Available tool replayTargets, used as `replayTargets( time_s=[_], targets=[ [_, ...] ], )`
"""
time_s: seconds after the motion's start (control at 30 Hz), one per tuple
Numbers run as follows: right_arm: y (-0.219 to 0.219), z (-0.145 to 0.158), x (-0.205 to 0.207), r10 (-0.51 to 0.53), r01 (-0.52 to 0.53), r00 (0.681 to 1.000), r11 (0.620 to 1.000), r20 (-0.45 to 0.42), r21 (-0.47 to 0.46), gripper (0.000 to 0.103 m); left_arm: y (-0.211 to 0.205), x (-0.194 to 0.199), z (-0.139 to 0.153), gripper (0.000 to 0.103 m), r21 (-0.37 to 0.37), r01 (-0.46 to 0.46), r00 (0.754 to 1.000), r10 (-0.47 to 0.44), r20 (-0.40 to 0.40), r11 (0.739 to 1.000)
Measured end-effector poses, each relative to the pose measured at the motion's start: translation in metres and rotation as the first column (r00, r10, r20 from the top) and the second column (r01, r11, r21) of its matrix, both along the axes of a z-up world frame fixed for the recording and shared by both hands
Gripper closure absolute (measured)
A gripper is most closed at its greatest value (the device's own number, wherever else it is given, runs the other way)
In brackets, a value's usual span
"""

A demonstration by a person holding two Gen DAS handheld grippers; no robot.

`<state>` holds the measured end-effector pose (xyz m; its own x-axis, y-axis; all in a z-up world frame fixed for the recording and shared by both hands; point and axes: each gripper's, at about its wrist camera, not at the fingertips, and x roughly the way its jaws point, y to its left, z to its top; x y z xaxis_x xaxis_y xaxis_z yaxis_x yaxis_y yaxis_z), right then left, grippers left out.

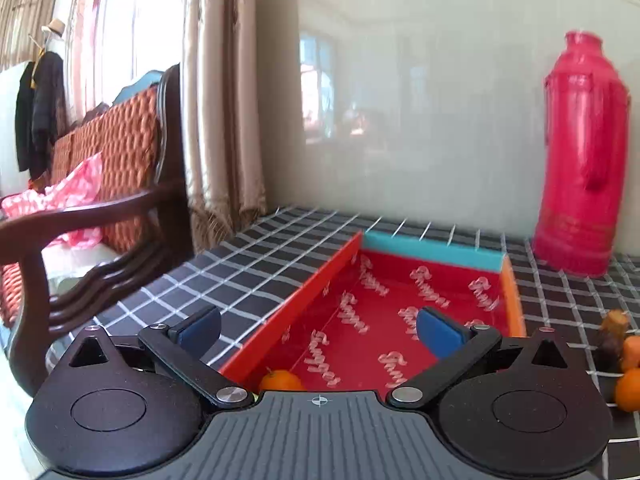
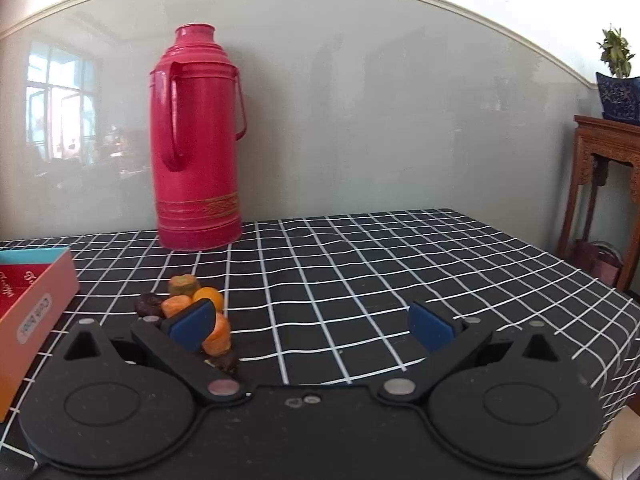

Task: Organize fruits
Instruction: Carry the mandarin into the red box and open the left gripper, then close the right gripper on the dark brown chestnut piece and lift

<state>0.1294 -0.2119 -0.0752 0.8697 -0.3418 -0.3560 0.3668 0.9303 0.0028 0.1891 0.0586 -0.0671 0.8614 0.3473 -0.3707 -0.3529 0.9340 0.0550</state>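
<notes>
The left hand-held gripper (image 1: 318, 330) is held with its jaws spread wide and nothing between them, above the near end of the red box (image 1: 514, 300). One orange fruit (image 1: 280, 381) is seen lying inside the box at its near left corner, half hidden by the gripper body. The right hand-held gripper (image 2: 312, 326) is likewise spread wide and empty, just right of the fruit pile (image 2: 192, 308), which sits on the counter (image 2: 400, 272) just right of the box.

The step in hand is judged to be the fetching of the next fruit. It would be done well if one piece at the edge of the pile were approached low, centred between the pads, and closed on gently, so that the neighbours are not knocked off.

In the pile, about six pieces can be counted: three or four orange, two dark, one greenish; overlap makes this uncertain. One box and, behind the pile, one pink flask (image 2: 198, 140) are seen.
</notes>
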Motion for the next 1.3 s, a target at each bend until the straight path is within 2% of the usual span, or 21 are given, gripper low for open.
replayTargets(
  time_s=[0.17,0.27,0.4,0.53,0.6,0.83,0.97,1.1,1.2,1.3],
  targets=[
    [0.005,-0.005,0.006,0.084,-0.083,0.996,0.996,-0.023,0.044,0.006,0.005,-0.01,0.007,0.0,-0.014,0.04,0.999,-0.04,0.009,0.999],
    [0.011,-0.007,0.013,0.127,-0.124,0.991,0.991,-0.041,0.049,0.011,0.008,-0.017,0.01,0.0,-0.004,0.054,0.998,-0.054,0.025,0.999],
    [0.014,-0.012,0.027,0.145,-0.139,0.986,0.987,-0.083,0.08,0.029,0.016,-0.029,0.013,0.0,0.002,0.07,0.997,-0.07,0.036,0.998],
    [0.012,-0.024,0.038,0.158,-0.136,0.978,0.977,-0.137,0.162,0.032,0.027,-0.04,0.014,0.0,-0.011,0.06,0.997,-0.06,0.042,0.998],
    [0.013,-0.027,0.041,0.165,-0.139,0.975,0.975,-0.145,0.176,0.038,0.034,-0.043,0.014,0.0,-0.02,0.049,0.998,-0.048,0.042,0.999],
    [0.014,-0.036,0.053,0.165,-0.133,0.971,0.973,-0.17,0.188,0.071,0.052,-0.045,0.011,0.0,-0.051,0.009,0.999,-0.007,0.038,0.999],
    [0.019,-0.036,0.055,0.173,-0.146,0.968,0.977,-0.179,0.155,0.075,0.068,-0.041,0.007,0.0,-0.118,-0.021,1.0,0.023,0.019,0.993],
    [0.022,-0.029,0.048,0.174,-0.154,0.975,0.977,-0.141,0.147,0.075,0.081,-0.04,0.004,0.0,-0.16,-0.064,0.998,0.065,0.003,0.985],
    [0.026,-0.017,0.039,0.218,-0.206,0.974,0.966,-0.058,0.158,0.075,0.088,-0.042,0.002,0.0,-0.173,-0.098,0.995,0.101,0.004,0.98],
    [0.036,-0.005,0.031,0.296,-0.297,0.955,0.941,0.03,0.163,0.075,0.096,-0.043,-0.001,0.0,-0.182,-0.125,0.992,0.126,-0.006,0.975]
  ],
)
